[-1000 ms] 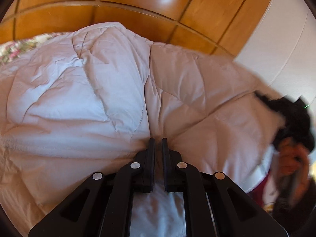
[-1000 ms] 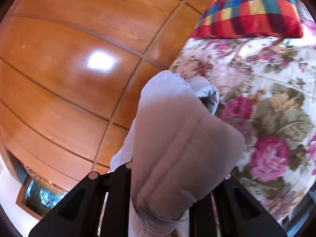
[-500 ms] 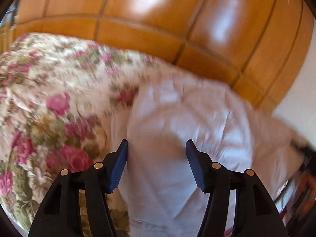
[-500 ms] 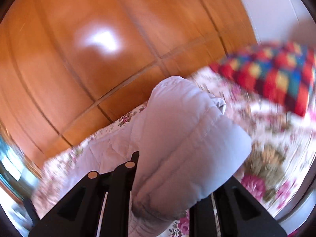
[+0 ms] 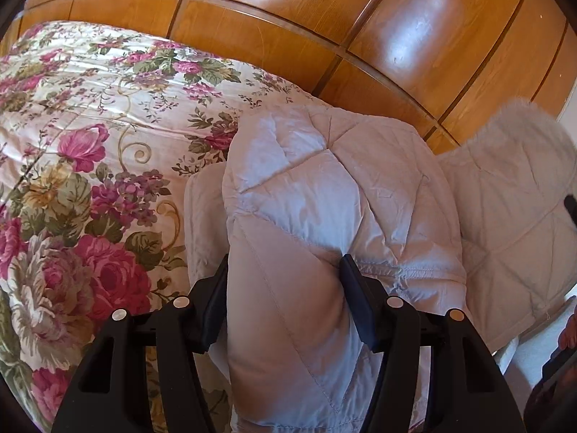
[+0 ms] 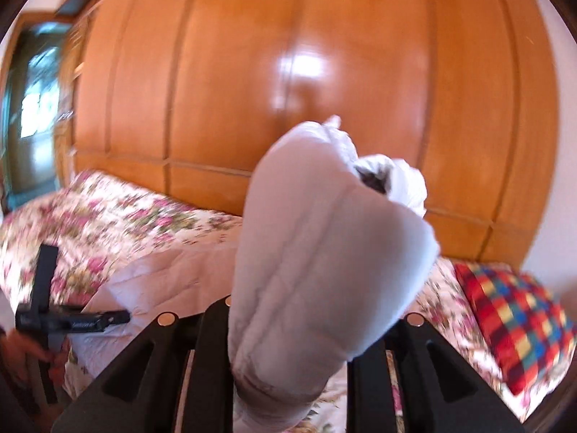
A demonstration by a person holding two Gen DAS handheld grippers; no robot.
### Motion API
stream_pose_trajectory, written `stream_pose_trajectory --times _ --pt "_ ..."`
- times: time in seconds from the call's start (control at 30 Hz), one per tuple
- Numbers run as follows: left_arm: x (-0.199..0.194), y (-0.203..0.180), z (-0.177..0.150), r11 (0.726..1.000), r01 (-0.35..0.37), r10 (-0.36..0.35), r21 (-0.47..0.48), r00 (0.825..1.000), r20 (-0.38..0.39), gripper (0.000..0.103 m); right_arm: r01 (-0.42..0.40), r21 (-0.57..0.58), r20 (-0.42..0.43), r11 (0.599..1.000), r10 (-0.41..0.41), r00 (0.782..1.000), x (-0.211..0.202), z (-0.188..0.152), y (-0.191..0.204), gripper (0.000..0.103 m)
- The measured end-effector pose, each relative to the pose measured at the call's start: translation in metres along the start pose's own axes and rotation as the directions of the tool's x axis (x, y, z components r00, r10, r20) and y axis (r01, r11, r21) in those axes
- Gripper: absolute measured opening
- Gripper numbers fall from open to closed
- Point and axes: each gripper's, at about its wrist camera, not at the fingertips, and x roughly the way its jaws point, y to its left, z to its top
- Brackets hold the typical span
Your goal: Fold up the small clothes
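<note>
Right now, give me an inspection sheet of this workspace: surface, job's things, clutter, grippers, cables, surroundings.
Surface: floral bedspread, covering the bed.
Job's things: one white quilted jacket lying on the bedspread, partly bunched, with its fur trim at the far right.
Clutter: checked cushion on the bed, apart from the jacket.
Grippers: left gripper has just been opening; its jaws stand wide with a padded fold of the jacket between them. Right gripper is shut on a raised bunch of the jacket.
Cables: nothing seen.
Surroundings: glossy wooden panelling behind the bed.
</note>
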Motion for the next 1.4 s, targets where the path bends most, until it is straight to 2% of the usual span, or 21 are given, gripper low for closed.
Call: stream_pose_trajectory --times 0.17,0.3,0.4,0.5,0.57,0.6,0.67,0.73,0.83,0.87,0.9,0.97,1.1,1.2,1.27,1.33,1.37,1.4 --pt "0.002 0.003 -0.002 1.000 0.017 -0.017 -0.007 1.000 -0.013 0.058 -0.098 -0.123 -0.016 0.988 0.097 0.995 0.009 -0.001 0.049 0.021" --pt "0.002 0.007 0.002 0.999 0.041 -0.042 -0.026 0.999 -0.026 0.058 -0.184 -0.216 -0.063 0.959 0.174 0.983 0.027 -0.013 0.088 0.024" --pt "-0.004 0.019 0.013 0.992 0.099 -0.102 -0.082 0.994 -0.038 0.058 -0.258 -0.265 -0.113 0.929 0.235 0.965 0.036 -0.025 0.109 0.025" --pt "-0.021 0.039 0.026 0.965 0.195 -0.197 -0.173 0.980 0.008 0.058 -0.300 -0.346 -0.144 0.889 0.266 0.953 0.043 -0.037 0.130 0.026" --pt "-0.032 0.059 0.034 0.926 0.280 -0.273 -0.254 0.960 0.063 0.058 -0.320 -0.408 -0.166 0.855 0.275 0.947 0.047 -0.048 0.145 0.029" --pt "-0.038 0.071 0.038 0.895 0.326 -0.311 -0.305 0.945 0.099 0.058 -0.325 -0.428 -0.172 0.843 0.278 0.945 0.049 -0.051 0.150 0.030" --pt "-0.042 0.084 0.042 0.851 0.382 -0.360 -0.359 0.924 0.130 0.058 -0.348 -0.460 -0.194 0.817 0.290 0.937 0.052 -0.059 0.156 0.035" --pt "-0.042 0.090 0.044 0.807 0.439 -0.422 -0.395 0.897 0.133 0.058 -0.379 -0.480 -0.220 0.791 0.310 0.925 0.056 -0.067 0.161 0.038" --pt "-0.039 0.079 0.048 0.761 0.515 -0.512 -0.395 0.850 0.123 0.059 -0.400 -0.503 -0.244 0.766 0.318 0.916 0.061 -0.074 0.162 0.043" --pt "-0.039 0.074 0.050 0.750 0.531 -0.529 -0.393 0.839 0.125 0.068 -0.408 -0.506 -0.254 0.760 0.320 0.913 0.064 -0.077 0.160 0.045" --pt "-0.040 0.069 0.051 0.748 0.537 -0.533 -0.390 0.836 0.128 0.077 -0.412 -0.509 -0.259 0.756 0.322 0.911 0.065 -0.079 0.159 0.045" --pt "-0.043 0.054 0.053 0.766 0.532 -0.527 -0.362 0.841 0.122 0.082 -0.417 -0.518 -0.264 0.746 0.325 0.908 0.068 -0.083 0.162 0.046" --pt "-0.052 0.023 0.062 0.858 0.448 -0.437 -0.251 0.894 0.103 0.088 -0.429 -0.519 -0.274 0.739 0.332 0.903 0.075 -0.085 0.161 0.046" --pt "-0.050 -0.012 0.071 0.951 0.296 -0.294 -0.085 0.955 0.041 0.089 -0.440 -0.515 -0.278 0.736 0.342 0.898 0.079 -0.085 0.156 0.046" --pt "-0.041 -0.028 0.071 0.982 0.188 -0.188 0.017 0.982 0.002 0.089 -0.438 -0.519 -0.277 0.734 0.341 0.898 0.080 -0.085 0.151 0.048" --pt "-0.026 -0.035 0.072 0.994 0.071 -0.069 0.078 0.997 -0.027 0.055 -0.445 -0.502 -0.276 0.741 0.351 0.895 0.079 -0.080 0.140 0.053" --pt "-0.018 -0.032 0.071 0.997 0.046 -0.043 0.068 0.998 -0.043 0.039 -0.457 -0.480 -0.276 0.748 0.366 0.889 0.077 -0.076 0.133 0.060" --pt "-0.018 -0.027 0.070 0.997 0.061 -0.059 0.042 0.997 -0.048 0.034 -0.481 -0.439 -0.276 0.758 0.396 0.876 0.074 -0.071 0.120 0.064"
